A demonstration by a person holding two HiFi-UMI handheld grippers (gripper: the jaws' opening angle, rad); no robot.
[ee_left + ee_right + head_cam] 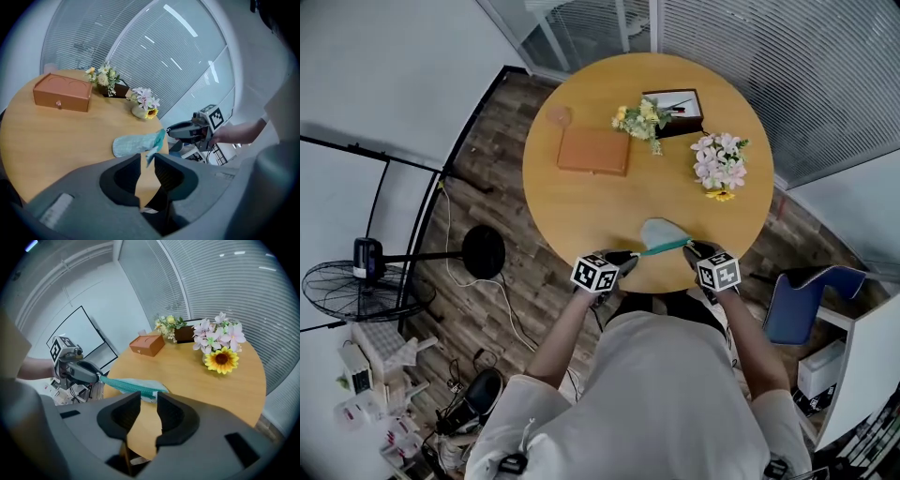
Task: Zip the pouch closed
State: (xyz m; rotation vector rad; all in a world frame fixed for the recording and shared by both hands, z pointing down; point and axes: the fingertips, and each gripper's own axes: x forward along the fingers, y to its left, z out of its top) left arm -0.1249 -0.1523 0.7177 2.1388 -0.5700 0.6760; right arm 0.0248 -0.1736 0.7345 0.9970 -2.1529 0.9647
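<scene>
While the left gripper (626, 256) and right gripper (694, 249) are standing with jaws apart, gripping nothing, the pouch (662, 234) is lying between them at the table (581, 206) edge, zip running gripper to gripper.

**Head view:** high over the round table (581, 206), facing steeply down. The person's torso (666, 394) is at 6 o'clock and the floor (487, 309) at 9 o'clock.

**Left gripper view:** low at the table's near edge, close behind its own jaws at 6 o'clock. It faces across to the window blinds (140, 56), with the right gripper (171, 133) at 3 o'clock.

**Right gripper view:** likewise low and close, with the left gripper (96, 376) at 9 o'clock.

**Shared by all three:** table, pouch (661, 234), brown box (593, 151), flowers (720, 161).
</scene>
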